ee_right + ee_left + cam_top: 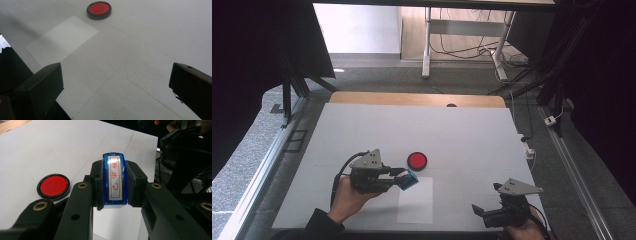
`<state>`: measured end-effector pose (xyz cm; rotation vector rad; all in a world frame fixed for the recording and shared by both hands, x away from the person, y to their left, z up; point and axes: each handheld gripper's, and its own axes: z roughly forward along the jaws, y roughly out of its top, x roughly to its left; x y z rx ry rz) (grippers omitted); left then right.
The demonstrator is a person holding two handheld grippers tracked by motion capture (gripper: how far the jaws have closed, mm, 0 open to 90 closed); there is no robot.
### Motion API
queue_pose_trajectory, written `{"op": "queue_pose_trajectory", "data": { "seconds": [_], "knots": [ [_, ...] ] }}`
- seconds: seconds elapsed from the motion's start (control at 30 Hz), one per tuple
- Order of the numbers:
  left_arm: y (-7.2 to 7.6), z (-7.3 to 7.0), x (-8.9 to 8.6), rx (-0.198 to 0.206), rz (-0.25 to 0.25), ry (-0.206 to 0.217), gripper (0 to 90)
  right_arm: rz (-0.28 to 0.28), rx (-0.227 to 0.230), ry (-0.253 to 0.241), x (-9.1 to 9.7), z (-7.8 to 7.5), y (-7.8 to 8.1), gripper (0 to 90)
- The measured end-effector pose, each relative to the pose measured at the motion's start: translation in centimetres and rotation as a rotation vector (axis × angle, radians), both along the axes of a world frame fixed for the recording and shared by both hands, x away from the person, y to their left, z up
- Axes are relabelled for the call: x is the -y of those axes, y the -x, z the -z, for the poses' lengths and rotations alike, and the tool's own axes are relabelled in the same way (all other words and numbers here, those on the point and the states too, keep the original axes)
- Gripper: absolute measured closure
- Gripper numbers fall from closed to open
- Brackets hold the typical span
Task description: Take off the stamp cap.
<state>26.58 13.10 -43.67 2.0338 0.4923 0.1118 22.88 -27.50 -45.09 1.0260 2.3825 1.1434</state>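
**A:** So the main thing here is the narrow blue plastic stamp with a white face and red characters (114,181). It's clamped between the two black jaws of the left gripper (114,185), one pad on each long side, printing face turned up toward that gripper's camera. In the high view the stamp (409,179) sticks out of the gripper's front end, held off the table, over the top left corner of the white rectangular sheet of paper (416,201).

**B:** And the round thing next to it?

**A:** That's a round red ink pad in a black rim (417,160), lid off, sitting on the table just beyond the stamp and near the far edge of the paper. It isn't touching either one. In the left gripper view it (53,186) lies off to the left of the jaws.

**B:** What's the other hand up to?

**A:** The right gripper (482,212) sits low at the near right corner of the pale grey tabletop (472,130), well apart from the stamp. Its jaws stand wide with nothing between them; in the right gripper view they frame bare table, with the paper (62,40) and ink pad (99,10) farther off.

**B:** Anything else around?

**A:** A dark sleeve (319,225) at the person's left wrist, and a strip of wooden table edge (417,99) at the far side.
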Motion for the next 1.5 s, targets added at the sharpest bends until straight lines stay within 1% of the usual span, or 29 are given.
{"op": "queue_pose_trajectory", "data": {
  "seconds": [0.07,0.17,0.27,0.47,0.5,0.63,0.7,0.73,0.83,0.87,0.93,1.03,1.13,1.2,1.3,1.5],
  "knots": [
    [-0.1,0.2,-0.1,0.0,-0.004,-0.01,70.6,-0.02,0.008,0.006,-0.5,-0.2,0.0,0.0],
    [-0.1,0.3,-0.2,-0.006,0.002,-0.013,70.6,-0.067,0.022,-0.012,-1.2,-0.2,-0.1,0.0],
    [-0.1,0.3,-0.1,-0.009,0.009,-0.011,70.6,-0.103,0.012,-0.016,-2.0,-0.2,-0.3,0.0],
    [-0.1,0.5,0.1,-0.017,0.026,-0.021,70.6,-0.173,0.0,-0.034,-3.5,0.1,-0.7,0.0],
    [-0.1,0.5,0.1,-0.014,0.026,-0.022,70.6,-0.18,-0.003,-0.033,-3.7,0.1,-0.8,0.0],
    [-0.1,0.5,0.1,-0.012,0.028,-0.017,70.6,-0.205,-0.006,-0.057,-4.4,0.2,-0.9,0.0],
    [-0.1,0.5,0.1,-0.014,0.034,-0.011,70.6,-0.218,-0.015,-0.069,-4.8,0.2,-1.0,0.0],
    [-0.1,0.5,0.0,-0.015,0.039,-0.006,70.6,-0.228,-0.025,-0.086,-5.1,0.2,-1.1,0.0],
    [-0.1,0.5,-0.1,-0.019,0.05,0.006,70.6,-0.258,-0.081,-0.134,-5.9,0.4,-1.3,0.0],
    [-0.1,0.5,-0.1,-0.021,0.052,0.011,70.6,-0.263,-0.088,-0.136,-6.2,0.5,-1.3,0.0],
    [-0.1,0.5,-0.3,-0.023,0.055,0.019,70.6,-0.274,-0.076,-0.113,-6.8,0.7,-1.4,0.0],
    [-0.2,0.5,-0.4,-0.027,0.06,0.028,70.6,-0.283,-0.067,-0.108,-7.7,0.9,-1.6,0.0],
    [-0.2,0.5,-0.4,-0.028,0.069,0.031,70.6,-0.292,-0.063,-0.091,-8.5,1.0,-1.8,0.0],
    [-0.2,0.5,-0.4,-0.028,0.077,0.036,70.6,-0.305,-0.072,-0.096,-8.9,1.1,-2.1,0.0],
    [-0.3,0.6,-0.4,-0.037,0.089,0.043,70.6,-0.329,-0.081,-0.089,-9.5,1.2,-2.4,0.0],
    [-0.4,0.6,-0.5,-0.029,0.117,0.047,70.6,-0.379,-0.063,-0.07,-11.0,1.4,-2.9,0.0]
  ]
}}
